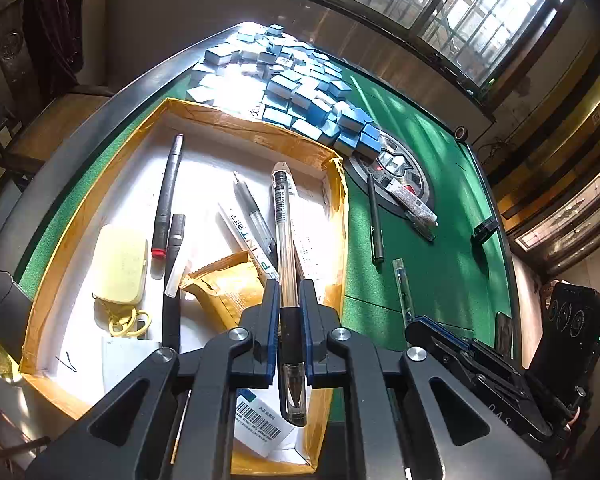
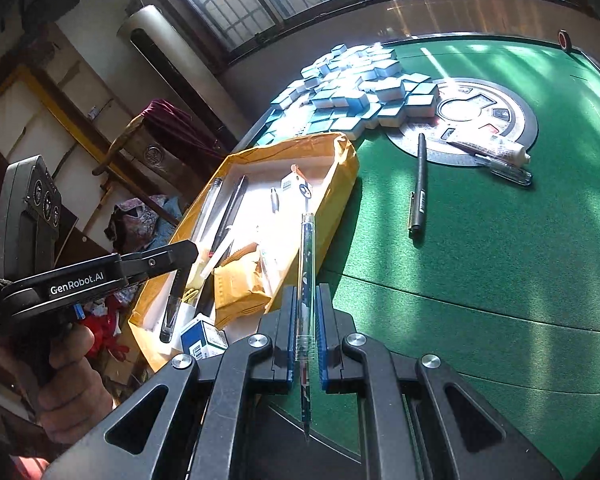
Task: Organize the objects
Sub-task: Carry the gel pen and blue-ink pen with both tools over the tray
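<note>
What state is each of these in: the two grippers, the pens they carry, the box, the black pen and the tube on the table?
left gripper: shut on gel pen
gel pen: held, over the box
right gripper: shut on clear pen
clear pen: held, tip toward camera
box: open, holding pens
black pen: lying on green felt
tube: capped, lying flat

I see a box [image 1: 52,280] on the table [image 1: 440,240], left of a loose pen [image 1: 374,220] and tube [image 1: 412,200]. Tiles [image 1: 300,80] lie heaped beyond the box. Pens [image 1: 168,196] lie inside it.
</note>
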`<state>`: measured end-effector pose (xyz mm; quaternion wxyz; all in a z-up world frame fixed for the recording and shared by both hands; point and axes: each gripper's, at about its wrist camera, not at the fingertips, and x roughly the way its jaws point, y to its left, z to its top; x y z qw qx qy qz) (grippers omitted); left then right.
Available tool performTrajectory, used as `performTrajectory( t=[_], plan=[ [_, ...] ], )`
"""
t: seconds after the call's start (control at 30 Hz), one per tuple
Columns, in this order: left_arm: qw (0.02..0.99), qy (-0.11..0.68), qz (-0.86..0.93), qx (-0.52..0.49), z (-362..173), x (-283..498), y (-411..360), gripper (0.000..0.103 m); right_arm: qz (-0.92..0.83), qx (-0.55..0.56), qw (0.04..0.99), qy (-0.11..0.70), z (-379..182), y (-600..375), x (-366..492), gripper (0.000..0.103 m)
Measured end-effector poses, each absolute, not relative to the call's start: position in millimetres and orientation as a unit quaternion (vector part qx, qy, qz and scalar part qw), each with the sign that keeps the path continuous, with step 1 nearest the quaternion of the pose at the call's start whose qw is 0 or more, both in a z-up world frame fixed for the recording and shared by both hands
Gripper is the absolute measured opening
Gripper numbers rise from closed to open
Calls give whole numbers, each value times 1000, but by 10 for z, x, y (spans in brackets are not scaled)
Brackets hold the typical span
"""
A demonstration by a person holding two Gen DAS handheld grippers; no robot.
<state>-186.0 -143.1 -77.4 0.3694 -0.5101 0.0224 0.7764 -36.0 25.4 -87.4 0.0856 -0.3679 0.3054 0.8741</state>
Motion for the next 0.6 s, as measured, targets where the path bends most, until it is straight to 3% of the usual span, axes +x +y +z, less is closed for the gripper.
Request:
performTrajectory(
  t=[0.6],
  plan=[
    [335,10,781,-527,-1011,-2207,-1615,8,874,-396,48,279,-906,-2,-953,8]
  ],
)
